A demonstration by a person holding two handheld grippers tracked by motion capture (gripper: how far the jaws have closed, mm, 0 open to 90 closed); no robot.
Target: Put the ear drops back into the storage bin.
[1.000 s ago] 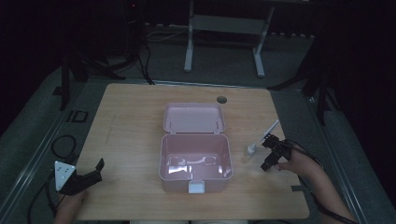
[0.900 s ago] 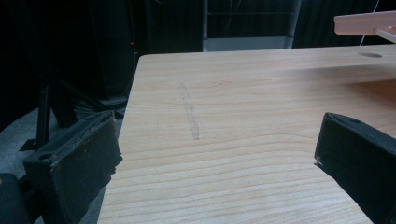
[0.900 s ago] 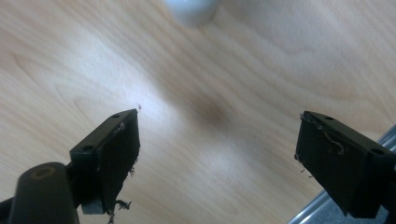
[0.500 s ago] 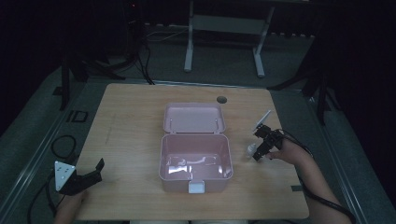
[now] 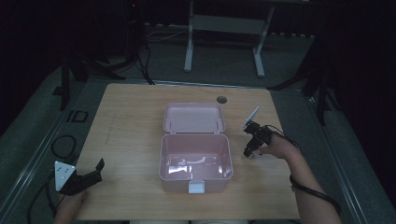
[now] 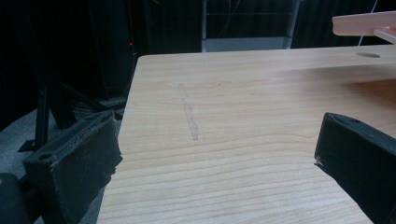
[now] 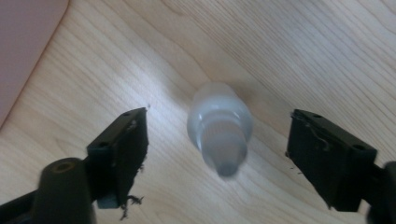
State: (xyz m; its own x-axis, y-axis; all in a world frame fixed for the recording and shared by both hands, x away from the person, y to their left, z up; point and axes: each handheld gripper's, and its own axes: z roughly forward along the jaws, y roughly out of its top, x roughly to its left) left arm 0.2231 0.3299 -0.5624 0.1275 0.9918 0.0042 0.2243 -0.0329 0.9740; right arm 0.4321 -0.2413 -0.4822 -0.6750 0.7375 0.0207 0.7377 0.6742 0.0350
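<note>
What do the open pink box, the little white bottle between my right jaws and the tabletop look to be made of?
Pink box: probably moulded plastic, smooth and slightly glossy, with light glinting off its inner floor. White bottle: likely translucent plastic, matte and milky, with a ribbed cap; the picture is somewhat blurred. Table: pale wood or wood-look laminate with visible grain lines and a satin finish; which of the two is unclear.

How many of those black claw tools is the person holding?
2: the left gripper sits at the table's near left corner; the right gripper hovers beside the pink box, over a small white bottle.

The left gripper (image 6: 215,163) holds its jaws wide apart over the bare wooden table (image 6: 243,107).
</note>
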